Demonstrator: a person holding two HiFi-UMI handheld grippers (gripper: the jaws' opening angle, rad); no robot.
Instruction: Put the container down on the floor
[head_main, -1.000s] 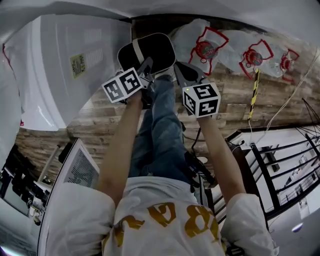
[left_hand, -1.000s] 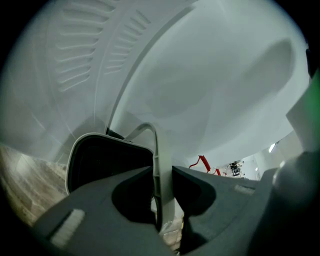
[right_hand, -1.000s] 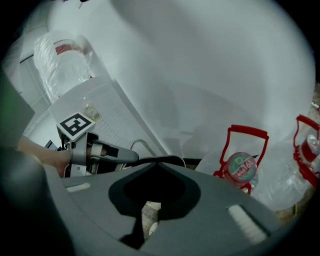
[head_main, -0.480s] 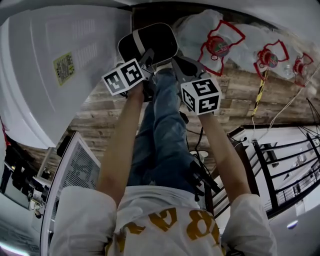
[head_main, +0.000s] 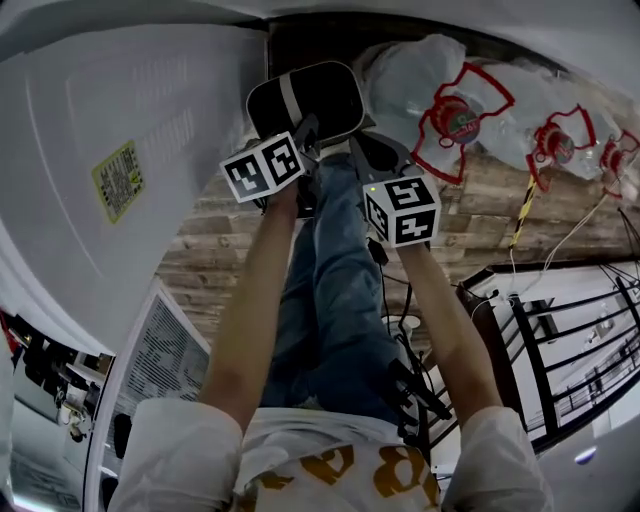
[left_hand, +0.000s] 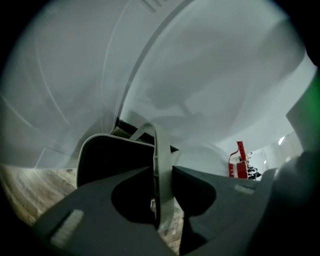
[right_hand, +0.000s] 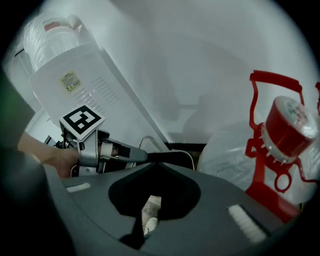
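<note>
My left gripper (head_main: 303, 133) is clamped on the pale grey handle (left_hand: 161, 160) of the black container (head_main: 305, 100). In the left gripper view the strap runs straight down between the two jaws, pinched on both sides. The container hangs from that handle at the far end of my reach, in front of my jeans (head_main: 335, 270). It sits over the dark gap between the big white appliance (head_main: 150, 120) on the left and the clear water jugs (head_main: 455, 115) with red caps on the right. Plank floor (head_main: 220, 250) shows under it in the left gripper view, low left, but I can't tell if the base touches.

My right gripper (head_main: 362, 148) is just beside the container's near right edge. Its jaws are together, the tips meet, and nothing shows between them. In the right gripper view the container's black body lies right behind the tips; contact unclear. The same view shows the left gripper reaching in from the left.

There is a yellow label (head_main: 118, 178) on the appliance side and a black rack (head_main: 560, 340) near right.
</note>
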